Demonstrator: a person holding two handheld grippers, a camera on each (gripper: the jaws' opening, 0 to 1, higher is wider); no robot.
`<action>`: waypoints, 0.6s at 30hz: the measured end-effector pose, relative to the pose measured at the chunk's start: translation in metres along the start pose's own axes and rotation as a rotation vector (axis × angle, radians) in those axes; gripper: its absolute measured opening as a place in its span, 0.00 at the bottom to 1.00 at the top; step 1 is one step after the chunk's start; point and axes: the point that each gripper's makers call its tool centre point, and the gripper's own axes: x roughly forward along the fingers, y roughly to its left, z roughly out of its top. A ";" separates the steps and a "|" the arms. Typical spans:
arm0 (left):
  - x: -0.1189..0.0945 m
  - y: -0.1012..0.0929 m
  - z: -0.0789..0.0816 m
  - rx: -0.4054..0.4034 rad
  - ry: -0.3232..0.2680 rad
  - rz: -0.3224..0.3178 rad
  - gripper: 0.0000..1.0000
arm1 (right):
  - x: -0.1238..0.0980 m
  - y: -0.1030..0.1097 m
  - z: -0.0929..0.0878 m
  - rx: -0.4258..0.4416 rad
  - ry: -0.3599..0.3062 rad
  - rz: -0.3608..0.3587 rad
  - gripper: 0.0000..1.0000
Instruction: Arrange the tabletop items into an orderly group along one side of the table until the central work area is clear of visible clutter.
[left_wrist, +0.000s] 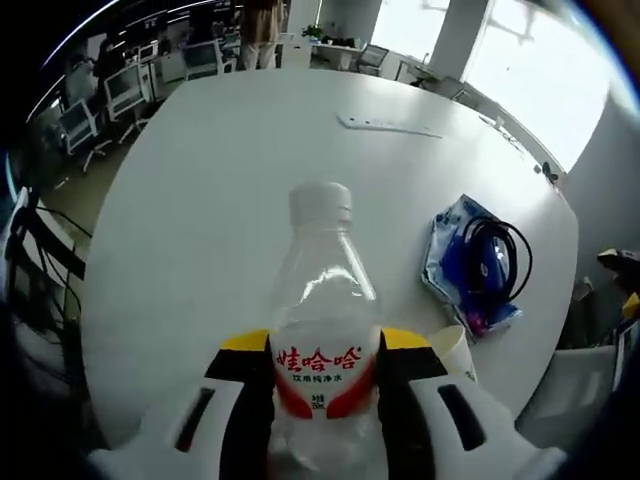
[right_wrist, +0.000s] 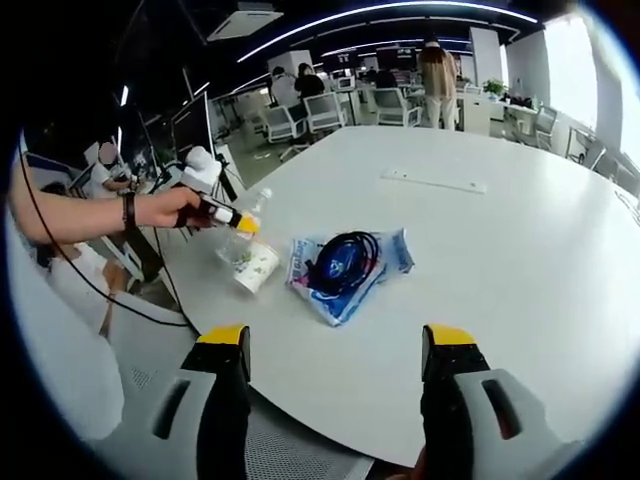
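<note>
The round white table (right_wrist: 520, 230) spreads wide in both views, with office chairs and desks well behind it. On it, near the edge, lies a blue plastic packet (right_wrist: 345, 265) with a coil of black cable (right_wrist: 340, 258) resting on top; in the left gripper view the same packet (left_wrist: 470, 260) lies to the right of the jaws, apart from them. A flat white strip (right_wrist: 433, 181) sits farther across the table, well away from the rest. The clear water bottle (left_wrist: 322, 330), with its white cap and red label, stands upright between the left gripper (left_wrist: 325, 400) jaws, which are closed against its sides at the label. A paper cup (left_wrist: 455, 350) stands just right of that gripper, close to the packet. In the right gripper view a hand (right_wrist: 170, 208) holds the left gripper at the bottle (right_wrist: 245, 225), behind the cup (right_wrist: 255, 268). The right gripper (right_wrist: 335, 385) hovers with jaws spread wide, holding nothing, short of the packet.
</note>
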 end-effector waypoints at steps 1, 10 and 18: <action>-0.001 0.000 0.001 0.002 -0.003 0.001 0.38 | 0.000 0.000 0.000 -0.001 -0.001 0.000 0.69; -0.008 0.003 0.009 0.000 -0.023 0.009 0.38 | -0.001 0.001 -0.001 -0.015 0.006 0.005 0.69; -0.015 0.005 0.017 0.001 -0.053 0.019 0.38 | -0.001 0.001 0.003 -0.025 0.002 0.009 0.69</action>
